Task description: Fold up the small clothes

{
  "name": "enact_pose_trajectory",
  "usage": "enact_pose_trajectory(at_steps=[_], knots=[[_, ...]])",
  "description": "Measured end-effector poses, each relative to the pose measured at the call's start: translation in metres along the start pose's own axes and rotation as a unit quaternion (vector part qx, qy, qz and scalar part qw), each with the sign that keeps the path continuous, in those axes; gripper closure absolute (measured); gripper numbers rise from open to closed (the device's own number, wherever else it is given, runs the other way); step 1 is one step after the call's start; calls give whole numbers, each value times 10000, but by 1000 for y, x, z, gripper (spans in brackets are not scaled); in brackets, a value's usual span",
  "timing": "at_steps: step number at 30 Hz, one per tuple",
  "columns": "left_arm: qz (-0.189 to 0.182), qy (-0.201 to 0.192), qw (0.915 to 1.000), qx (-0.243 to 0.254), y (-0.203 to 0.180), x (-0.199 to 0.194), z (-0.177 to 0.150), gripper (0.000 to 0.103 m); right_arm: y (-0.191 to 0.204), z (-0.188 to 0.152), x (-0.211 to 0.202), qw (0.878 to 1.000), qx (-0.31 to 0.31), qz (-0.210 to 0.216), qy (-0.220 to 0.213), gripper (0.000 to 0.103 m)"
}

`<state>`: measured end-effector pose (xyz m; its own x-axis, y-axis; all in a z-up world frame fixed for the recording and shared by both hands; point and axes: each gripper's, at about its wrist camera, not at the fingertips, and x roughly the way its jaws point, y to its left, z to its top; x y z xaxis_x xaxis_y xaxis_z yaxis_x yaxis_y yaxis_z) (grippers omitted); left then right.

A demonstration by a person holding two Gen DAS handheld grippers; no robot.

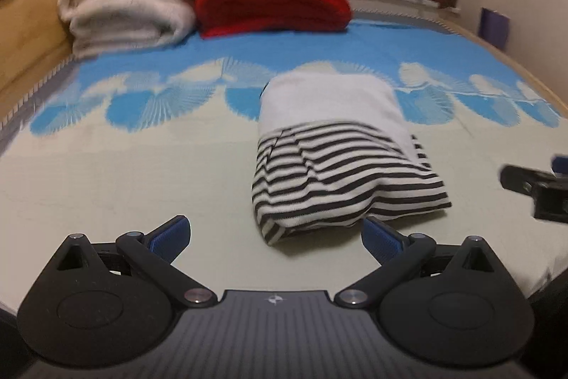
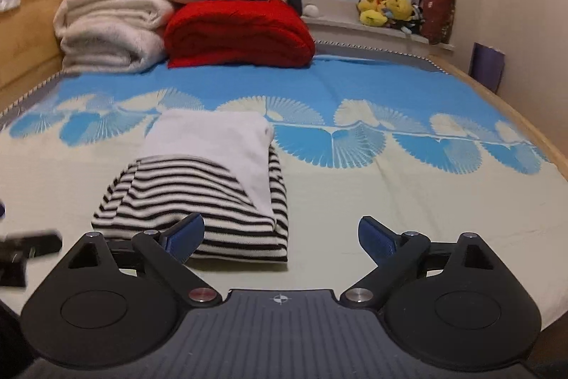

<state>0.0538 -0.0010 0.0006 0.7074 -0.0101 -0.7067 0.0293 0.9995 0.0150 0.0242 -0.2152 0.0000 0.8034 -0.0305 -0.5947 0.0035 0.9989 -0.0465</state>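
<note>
A folded black-and-white striped garment [image 1: 340,180] with a plain white part on top lies on the bed, a compact bundle. It also shows in the right wrist view [image 2: 198,198]. My left gripper [image 1: 276,238] is open and empty, just in front of the bundle's near left corner. My right gripper [image 2: 282,237] is open and empty, with its left finger [image 2: 186,235] close to the bundle's near edge. The right gripper shows at the right edge of the left wrist view [image 1: 532,187]; the left gripper shows blurred at the left edge of the right wrist view [image 2: 25,251].
The bed cover [image 2: 390,201] is pale with a blue fan pattern. Folded cream blankets [image 1: 127,6] and a red blanket [image 1: 269,0] are stacked at the far end. A wooden bed frame [image 1: 25,9] runs along the left. Yellow plush toys [image 2: 385,7] sit on the windowsill.
</note>
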Motion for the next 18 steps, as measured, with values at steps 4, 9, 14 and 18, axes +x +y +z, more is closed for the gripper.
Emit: enact_pose_trajectory(at_steps=[4,9,14,18], knots=[[-175,467,9970,-585,11,17,3,1,-4,-3,8,9994,222,-19,270,9],[-97,551,9968,-568,4,23,2,1,-1,-6,18,9985,280,4,467,9],[-57,545,9972,-502,-1,26,2,1,6,-6,22,9981,280,94,532,9],[-91,515,9972,-526,-1,26,2,1,13,-5,23,9983,182,178,534,9]])
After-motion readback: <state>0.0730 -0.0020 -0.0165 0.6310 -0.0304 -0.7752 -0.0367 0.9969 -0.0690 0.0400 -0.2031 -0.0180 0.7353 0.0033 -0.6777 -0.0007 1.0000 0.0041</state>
